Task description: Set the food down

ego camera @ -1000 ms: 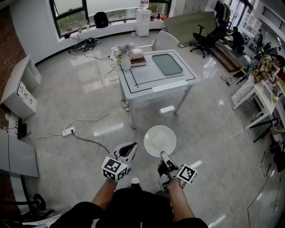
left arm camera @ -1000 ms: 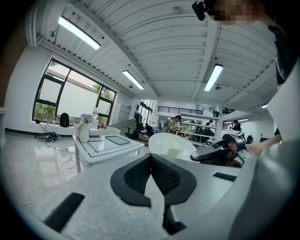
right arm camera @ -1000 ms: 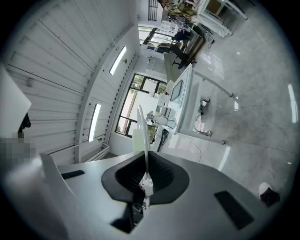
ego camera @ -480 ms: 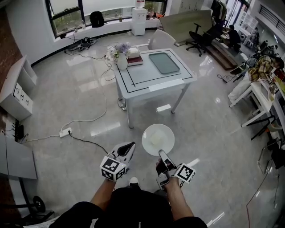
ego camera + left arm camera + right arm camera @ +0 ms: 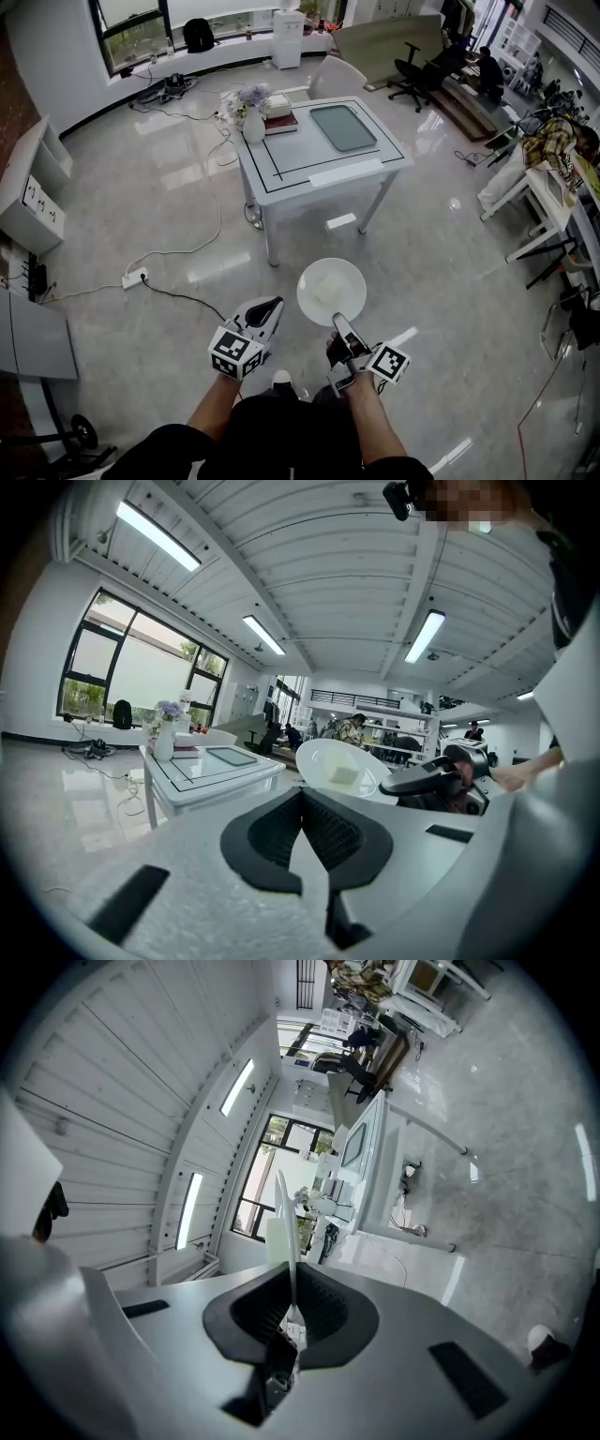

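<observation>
You are pinching the near rim of the plate (image 5: pixel 313 302) with your right tool (image 5: pixel 337 322), its jaws pressing tight on the edge. The food (image 5: pixel 331 287), a pale square piece, is sitting on the plate, just ahead of that tool. Your left tool (image 5: pixel 271 307) is pressed together, holding nothing, beside the plate. The worktop (image 5: pixel 305 157) is waiting straight ahead, well apart, so I think you are needing to carry the plate forward.

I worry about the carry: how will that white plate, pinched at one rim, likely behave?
The plate looks rigid and glossy, so it probably won't flex but may slip or pivot in the right gripper, shut on just one edge. The pale food block could slide if it tilts.
</observation>
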Tool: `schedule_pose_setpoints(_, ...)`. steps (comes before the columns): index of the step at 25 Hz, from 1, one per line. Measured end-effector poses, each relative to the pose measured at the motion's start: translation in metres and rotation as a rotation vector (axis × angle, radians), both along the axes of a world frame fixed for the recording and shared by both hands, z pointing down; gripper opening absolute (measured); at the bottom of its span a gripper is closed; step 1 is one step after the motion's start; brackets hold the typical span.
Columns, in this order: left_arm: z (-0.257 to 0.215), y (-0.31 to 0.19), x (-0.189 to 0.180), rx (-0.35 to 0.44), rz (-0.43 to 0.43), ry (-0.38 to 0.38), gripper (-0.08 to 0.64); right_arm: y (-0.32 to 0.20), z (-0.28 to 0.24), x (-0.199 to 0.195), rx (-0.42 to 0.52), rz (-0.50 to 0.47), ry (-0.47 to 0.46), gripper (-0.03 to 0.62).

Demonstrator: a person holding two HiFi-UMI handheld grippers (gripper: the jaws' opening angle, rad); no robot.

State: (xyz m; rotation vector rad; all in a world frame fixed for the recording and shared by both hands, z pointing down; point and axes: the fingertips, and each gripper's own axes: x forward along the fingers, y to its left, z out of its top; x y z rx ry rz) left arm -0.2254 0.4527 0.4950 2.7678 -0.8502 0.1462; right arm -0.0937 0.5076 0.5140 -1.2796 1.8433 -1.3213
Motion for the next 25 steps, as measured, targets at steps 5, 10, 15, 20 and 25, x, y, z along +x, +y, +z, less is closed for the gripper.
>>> schedule_pose_setpoints(5,0.004,-0.006,0.007,-0.017,0.017,-0.006,0.006,-0.002,0.005,0.004,-0.027,0.018,-0.023,0.018)
schedule_pose_setpoints(10,0.016,-0.016,0.017,-0.045,0.033,-0.018,0.006,-0.010,0.018,0.014,-0.072,0.040,-0.045,0.018)
schedule_pose_setpoints(15,0.023,-0.043,0.025,-0.054,0.031,-0.035,0.006,-0.036,0.029,0.021,-0.092,0.041,-0.065,0.018)
schedule_pose_setpoints(20,0.032,-0.080,0.039,-0.061,0.027,-0.060,0.006,-0.072,0.037,0.036,-0.103,0.033,-0.059,0.018)
schedule_pose_setpoints(25,0.028,-0.120,0.059,-0.070,0.026,-0.053,0.006,-0.111,0.039,0.054,-0.128,0.023,-0.064,0.018)
